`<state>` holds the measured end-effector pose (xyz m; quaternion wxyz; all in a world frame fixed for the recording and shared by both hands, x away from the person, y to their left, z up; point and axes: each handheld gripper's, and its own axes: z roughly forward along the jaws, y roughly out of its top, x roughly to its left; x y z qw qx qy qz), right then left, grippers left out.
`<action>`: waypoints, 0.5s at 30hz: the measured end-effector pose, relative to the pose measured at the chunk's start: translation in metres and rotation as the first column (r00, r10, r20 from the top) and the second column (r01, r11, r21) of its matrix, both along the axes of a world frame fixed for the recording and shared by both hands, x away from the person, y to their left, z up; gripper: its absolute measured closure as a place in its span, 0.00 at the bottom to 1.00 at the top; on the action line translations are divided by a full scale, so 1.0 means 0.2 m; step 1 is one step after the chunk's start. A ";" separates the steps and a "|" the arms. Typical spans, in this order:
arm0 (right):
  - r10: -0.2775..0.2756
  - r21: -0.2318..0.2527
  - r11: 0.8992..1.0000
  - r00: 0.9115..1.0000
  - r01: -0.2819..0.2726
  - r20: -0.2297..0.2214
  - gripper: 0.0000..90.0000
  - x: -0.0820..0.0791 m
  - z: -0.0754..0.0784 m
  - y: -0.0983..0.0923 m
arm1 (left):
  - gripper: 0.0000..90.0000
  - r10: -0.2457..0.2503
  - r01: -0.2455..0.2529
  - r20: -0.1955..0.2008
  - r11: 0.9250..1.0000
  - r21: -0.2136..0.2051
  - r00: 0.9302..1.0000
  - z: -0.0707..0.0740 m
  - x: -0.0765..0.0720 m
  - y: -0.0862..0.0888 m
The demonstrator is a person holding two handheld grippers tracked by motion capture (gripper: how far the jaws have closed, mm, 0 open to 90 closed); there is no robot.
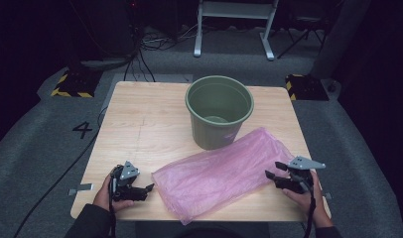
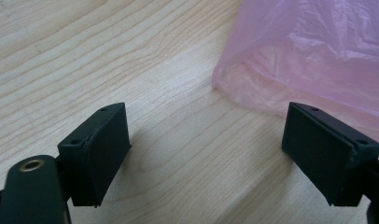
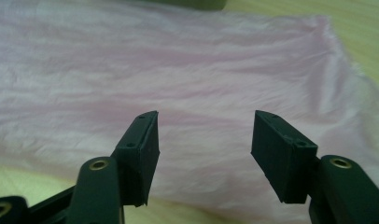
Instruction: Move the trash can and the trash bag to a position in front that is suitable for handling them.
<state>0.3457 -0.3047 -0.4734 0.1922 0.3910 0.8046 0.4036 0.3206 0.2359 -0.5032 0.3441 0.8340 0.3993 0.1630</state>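
Observation:
A pink plastic bag lies flat across the front of the wooden table, slanting from near left to far right. Behind it stands a green bucket, upright and empty. My left gripper rests low at the bag's near left corner, open, with bare wood between its jaws and the pink plastic bag just ahead to the right. My right gripper hovers at the bag's right end, open, nothing between its pads; the pink plastic bag spreads beneath and ahead of it.
The table's front edge runs just behind both hands. Grey carpet surrounds the table, with cables and a white frame at the back. Yellow-black striped blocks sit on the floor at both far corners.

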 end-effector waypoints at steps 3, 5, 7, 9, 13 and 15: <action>0.022 -0.029 0.999 0.999 -0.023 -0.033 0.51 -0.03 -0.07 0.08 | 0.16 -0.009 0.009 0.001 1.000 -0.003 1.000 0.00 0.01 -0.01; 0.031 -0.035 0.999 0.998 -0.033 -0.047 0.58 -0.01 -0.09 0.10 | 0.16 -0.018 0.018 0.005 1.000 -0.005 1.000 0.00 0.01 -0.02; 0.022 -0.062 0.998 0.999 -0.024 -0.045 0.64 0.00 -0.11 0.12 | 0.16 -0.019 0.019 0.003 1.000 -0.009 1.000 0.00 0.02 -0.04; 0.012 -0.072 0.997 0.999 -0.015 -0.043 0.70 0.02 -0.12 0.11 | 0.16 -0.027 0.027 0.009 1.000 -0.003 1.000 0.00 0.02 -0.04; -0.029 -0.079 0.996 0.999 0.027 -0.034 0.77 0.07 -0.12 0.08 | 0.16 -0.032 0.032 0.007 0.999 -0.005 0.999 0.00 0.03 -0.05; -0.042 -0.079 0.996 0.999 0.039 -0.034 0.78 0.09 -0.13 0.06 | 0.16 -0.033 0.033 0.009 0.999 -0.006 0.999 -0.01 0.03 -0.05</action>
